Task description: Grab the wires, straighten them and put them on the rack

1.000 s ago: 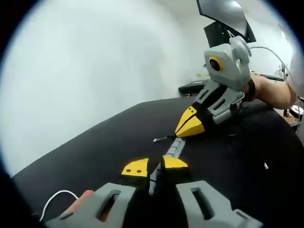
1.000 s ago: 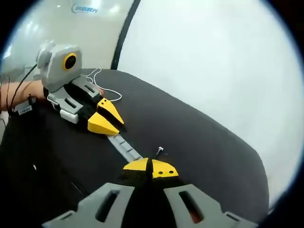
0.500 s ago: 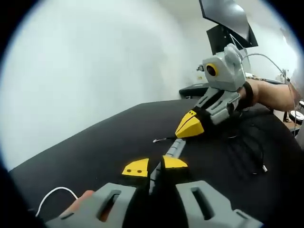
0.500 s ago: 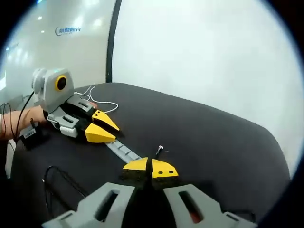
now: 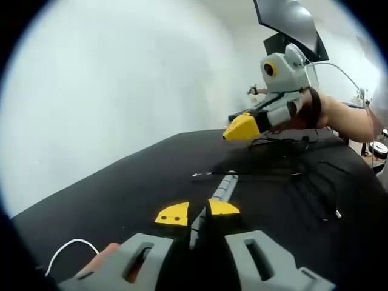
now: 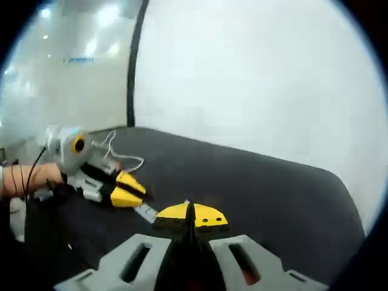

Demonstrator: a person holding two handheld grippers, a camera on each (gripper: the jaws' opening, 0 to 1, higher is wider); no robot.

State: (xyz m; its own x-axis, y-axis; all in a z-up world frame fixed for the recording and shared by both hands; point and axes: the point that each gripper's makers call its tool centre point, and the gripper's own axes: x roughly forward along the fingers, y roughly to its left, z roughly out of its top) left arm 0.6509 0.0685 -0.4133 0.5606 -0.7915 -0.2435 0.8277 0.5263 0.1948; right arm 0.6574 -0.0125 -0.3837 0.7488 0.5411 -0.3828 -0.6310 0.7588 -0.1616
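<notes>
Straightening looks to be the step in hand, judged from how the flat grey ribbon cable (image 5: 222,189) lies stretched along the black cloth-covered bench (image 5: 139,182). In the left gripper view the left claw (image 5: 197,213) sits low with its yellow tips close together, the near end of the cable running between them. The right claw (image 5: 242,128) hangs above the bench beyond the cable's far end, apart from it; in the right gripper view its yellow tips (image 6: 190,214) meet with nothing visibly between them. A thin white wire (image 6: 119,156) lies loose beside the left gripper. The next move probably calls for regripping the free end before carrying the cable to a rack.
</notes>
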